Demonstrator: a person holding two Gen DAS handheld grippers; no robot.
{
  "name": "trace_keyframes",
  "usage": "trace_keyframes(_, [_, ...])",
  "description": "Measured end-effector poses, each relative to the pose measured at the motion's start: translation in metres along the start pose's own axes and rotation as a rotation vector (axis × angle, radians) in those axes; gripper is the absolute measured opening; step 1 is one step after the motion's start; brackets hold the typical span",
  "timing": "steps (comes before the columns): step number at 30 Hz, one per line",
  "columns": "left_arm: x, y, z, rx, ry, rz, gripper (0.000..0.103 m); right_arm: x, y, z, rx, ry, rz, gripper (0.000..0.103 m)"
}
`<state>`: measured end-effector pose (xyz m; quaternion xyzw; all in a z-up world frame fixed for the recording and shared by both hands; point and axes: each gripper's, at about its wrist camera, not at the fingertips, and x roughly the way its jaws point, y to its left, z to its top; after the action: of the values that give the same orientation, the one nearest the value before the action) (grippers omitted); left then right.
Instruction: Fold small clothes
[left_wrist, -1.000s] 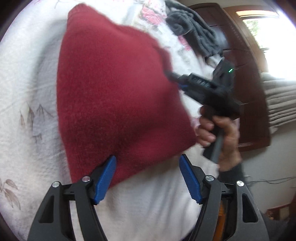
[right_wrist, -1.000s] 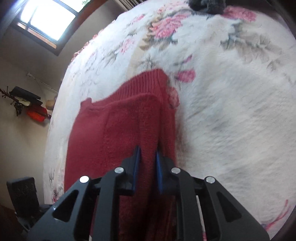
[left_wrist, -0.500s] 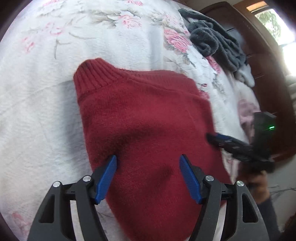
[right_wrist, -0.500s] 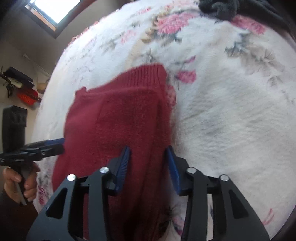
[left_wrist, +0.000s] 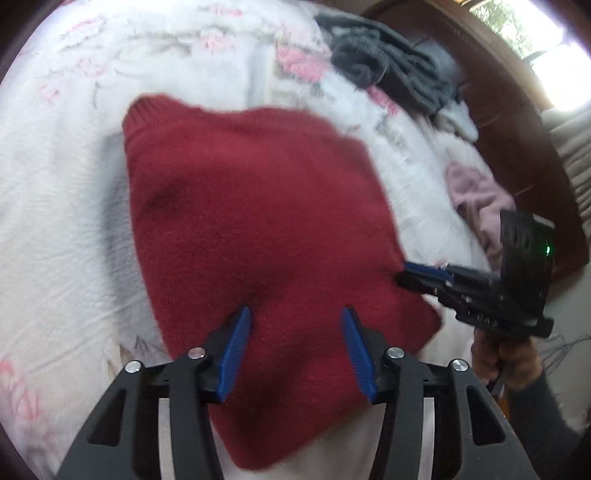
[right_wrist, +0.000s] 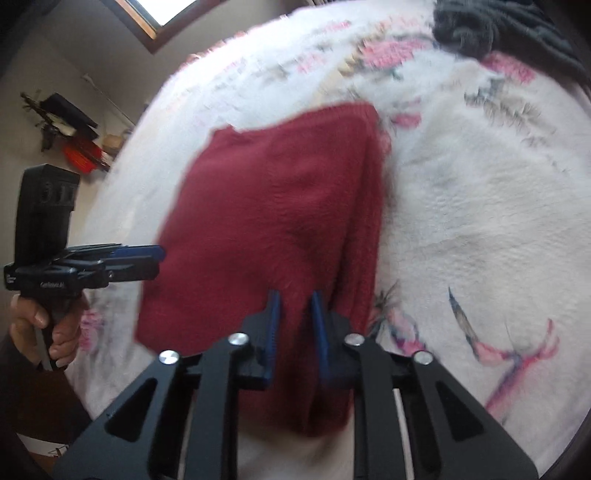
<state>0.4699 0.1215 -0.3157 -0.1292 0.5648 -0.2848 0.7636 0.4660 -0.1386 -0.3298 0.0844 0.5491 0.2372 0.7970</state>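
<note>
A red knit sweater (left_wrist: 258, 221) (right_wrist: 277, 206) lies folded flat on a white floral blanket (left_wrist: 55, 221) (right_wrist: 480, 221), its ribbed hem at the far end. My left gripper (left_wrist: 295, 336) hovers open over the sweater's near part, with cloth below the fingers and nothing between them. It shows side-on in the right wrist view (right_wrist: 147, 258), at the sweater's left edge. My right gripper (right_wrist: 295, 314) sits by the folded right edge, jaws drawn close with red knit in the narrow gap. Its tip (left_wrist: 406, 275) meets that edge in the left wrist view.
A heap of dark grey clothes (left_wrist: 391, 70) (right_wrist: 480, 26) lies at the far side of the blanket. A pale pink garment (left_wrist: 476, 192) sits near a brown wooden bed frame (left_wrist: 517, 129). A person's hands (right_wrist: 40, 325) (left_wrist: 506, 358) hold the gripper handles.
The right gripper let go of the sweater's fold, opened, and has now narrowed again over its right edge. The left gripper stayed open and moved over the sweater, which now lies flat.
</note>
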Motion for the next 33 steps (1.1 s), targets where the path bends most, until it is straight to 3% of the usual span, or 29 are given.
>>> trace_keyframes(3, [-0.002,-0.013,-0.019,0.047,0.007,0.023,0.052,-0.005,0.004,-0.018,-0.008,0.015,0.029,0.010])
trace_keyframes(8, [0.032,0.000,-0.043,0.018,0.090,0.096,0.051,0.026,-0.020,-0.030,0.033,0.063,-0.014,0.009])
trace_keyframes(10, [0.025,-0.009,-0.047,0.025,0.067,0.107,0.058,0.018,-0.016,-0.028,0.040,0.062,-0.008,0.010])
trace_keyframes(11, [0.015,-0.011,-0.049,0.012,0.044,0.099,0.060,0.015,-0.016,-0.025,0.045,0.059,0.007,0.010])
trace_keyframes(13, [-0.012,-0.010,-0.057,-0.025,-0.037,0.048,0.076,-0.002,-0.029,-0.019,0.096,0.027,0.066,0.016])
trace_keyframes(16, [-0.040,0.008,-0.073,-0.077,-0.124,0.039,0.084,-0.020,-0.065,-0.004,0.234,-0.023,0.156,0.026])
trace_keyframes(18, [-0.046,0.028,-0.081,-0.134,-0.121,0.026,0.084,-0.020,-0.089,0.009,0.329,-0.019,0.251,0.057])
trace_keyframes(19, [-0.048,0.043,-0.086,-0.184,-0.117,0.005,0.084,-0.018,-0.097,0.015,0.357,-0.013,0.289,0.061])
trace_keyframes(25, [-0.045,0.087,-0.104,-0.348,-0.112,-0.131,0.084,0.019,-0.124,0.052,0.462,0.071,0.469,0.068])
trace_keyframes(33, [-0.014,0.112,-0.111,-0.430,-0.079,-0.238,0.082,0.057,-0.110,0.069,0.402,0.191,0.432,0.069])
